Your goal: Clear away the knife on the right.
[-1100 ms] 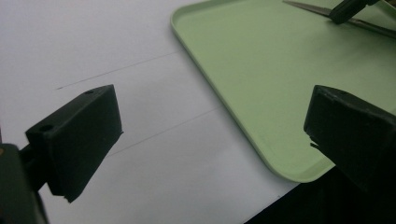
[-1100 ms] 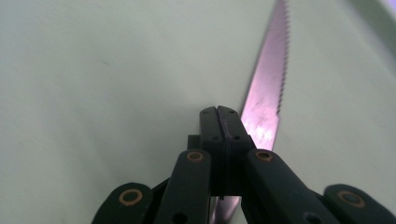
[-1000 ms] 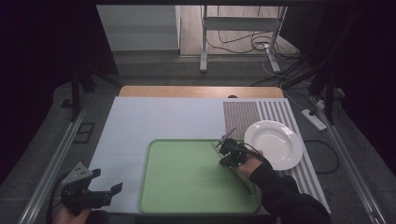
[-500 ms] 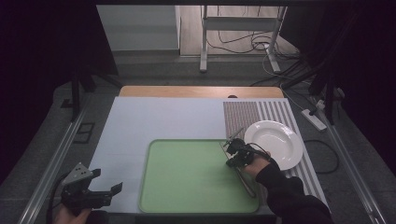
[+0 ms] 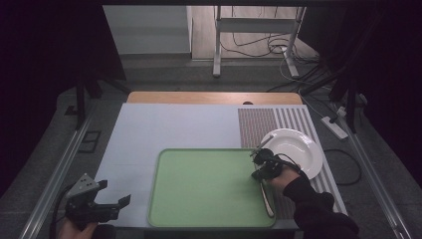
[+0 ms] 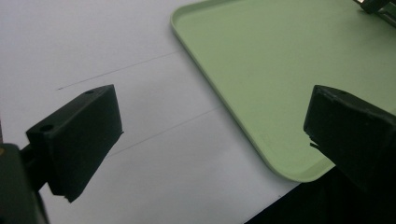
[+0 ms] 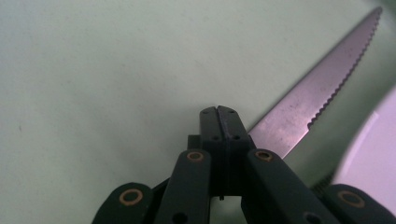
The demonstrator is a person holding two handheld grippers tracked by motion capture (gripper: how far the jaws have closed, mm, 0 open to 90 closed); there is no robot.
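Observation:
A serrated knife sticks out up and to the right from my right gripper, whose jaws are shut on its blade above the green tray. In the high view the right gripper is at the tray's right edge, and the knife points toward the white plate. The plate's rim shows at the right of the right gripper view. My left gripper is open and empty at the near left. Its jaws frame the white mat and the tray's near corner.
The plate rests on a striped mat at the right. A slim brownish utensil lies along the tray's right edge, beside the person's right sleeve. A wooden table edge runs along the far side. Cables and a power strip lie on the floor.
My right gripper has carried the knife to the right, from over the tray's right part to its edge by the plate. The left gripper has stayed put.

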